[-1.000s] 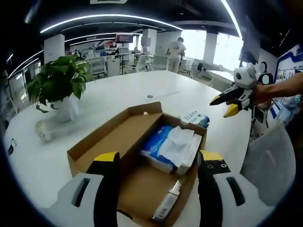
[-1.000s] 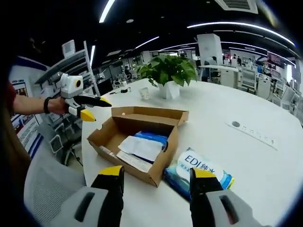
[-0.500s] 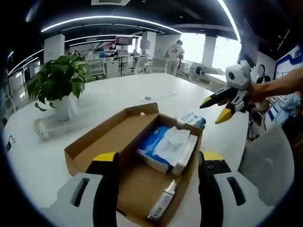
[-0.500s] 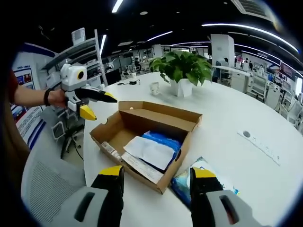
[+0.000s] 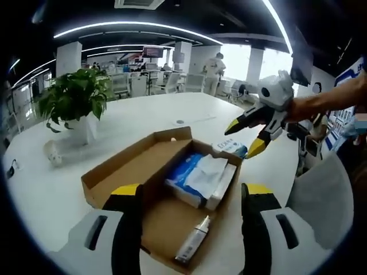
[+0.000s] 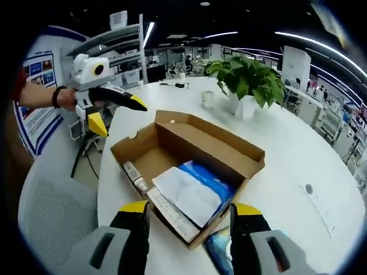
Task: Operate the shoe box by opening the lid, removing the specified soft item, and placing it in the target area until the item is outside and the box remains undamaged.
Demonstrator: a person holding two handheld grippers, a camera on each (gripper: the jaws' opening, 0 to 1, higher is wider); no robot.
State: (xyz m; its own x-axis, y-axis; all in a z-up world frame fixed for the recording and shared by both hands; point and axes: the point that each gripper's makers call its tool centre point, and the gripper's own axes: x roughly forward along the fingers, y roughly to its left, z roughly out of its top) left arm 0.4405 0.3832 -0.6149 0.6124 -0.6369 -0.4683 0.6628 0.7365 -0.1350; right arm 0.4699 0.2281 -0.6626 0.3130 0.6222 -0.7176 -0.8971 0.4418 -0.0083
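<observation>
Box: we have the open brown cardboard shoe box on the round white table, its lid folded back and standing up along 1 long side, so the inside lies exposed to both our grippers.
Soft item: the white and blue soft pack of tissues lies flat inside the box, at the end opposite a small white tube. We judge this pack to be the piece to lift out.
Axis: the pack's long axis runs along the box's length; in the right gripper view it reaches from near the middle toward the end nearest our right jaws.
Left gripper: our left gripper hangs above the tube end of the box, yellow-tipped jaws spread wide with nothing between them. We judge it is held there to steady the box.
Right gripper: our right gripper hovers over the pack's end, jaws parted and gripping nothing.
Outside pack: a second blue and white printed packet lies on the table just beside the box's far end, perhaps marking the target area.
Plant: 1 green potted plant in a white pot stands well apart from the box.
</observation>
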